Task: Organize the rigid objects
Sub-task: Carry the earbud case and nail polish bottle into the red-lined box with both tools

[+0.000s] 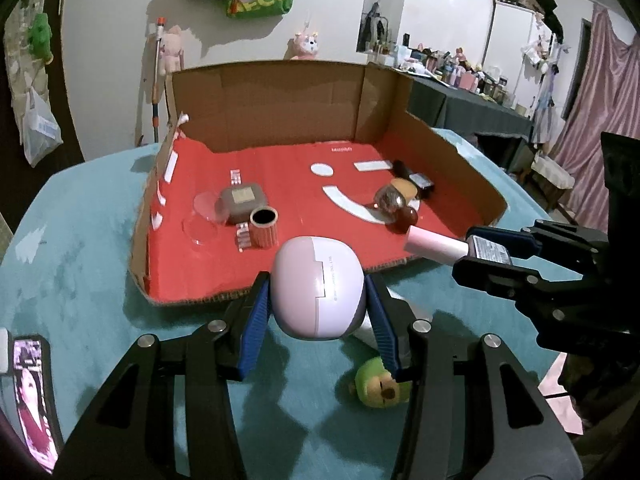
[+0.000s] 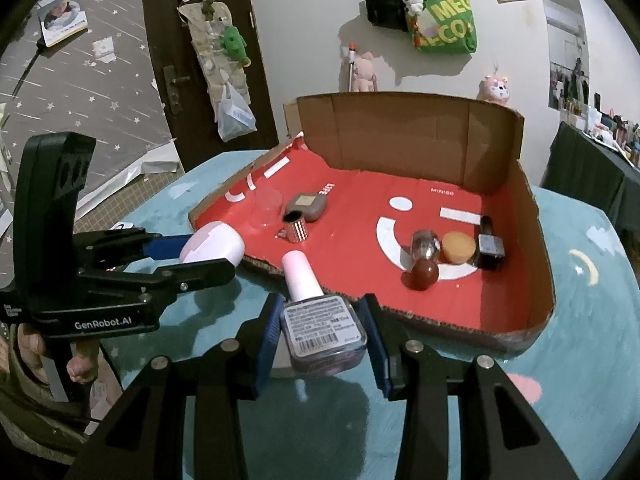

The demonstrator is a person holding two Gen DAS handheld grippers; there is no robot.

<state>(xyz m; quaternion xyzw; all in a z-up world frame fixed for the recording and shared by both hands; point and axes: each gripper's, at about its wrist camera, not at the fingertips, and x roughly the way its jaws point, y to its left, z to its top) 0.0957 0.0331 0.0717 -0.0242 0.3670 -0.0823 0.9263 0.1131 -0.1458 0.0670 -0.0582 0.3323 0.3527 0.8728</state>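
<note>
Before the red-floored cardboard tray: left gripper clamps a rounded lilac plastic case; right gripper clamps a pink-capped nail-polish bottle.

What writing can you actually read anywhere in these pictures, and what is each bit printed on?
"GenRobot.AI": on the left gripper's black body.
"MINISO": small white print on the red box floor.
"MEG" above "ECO": cut-off letters on the green bag on the wall.
Nail polish bottle in the right gripper: barcode label, too small to read.
Pale egg-shaped case in the left gripper: print too small to read.
</note>
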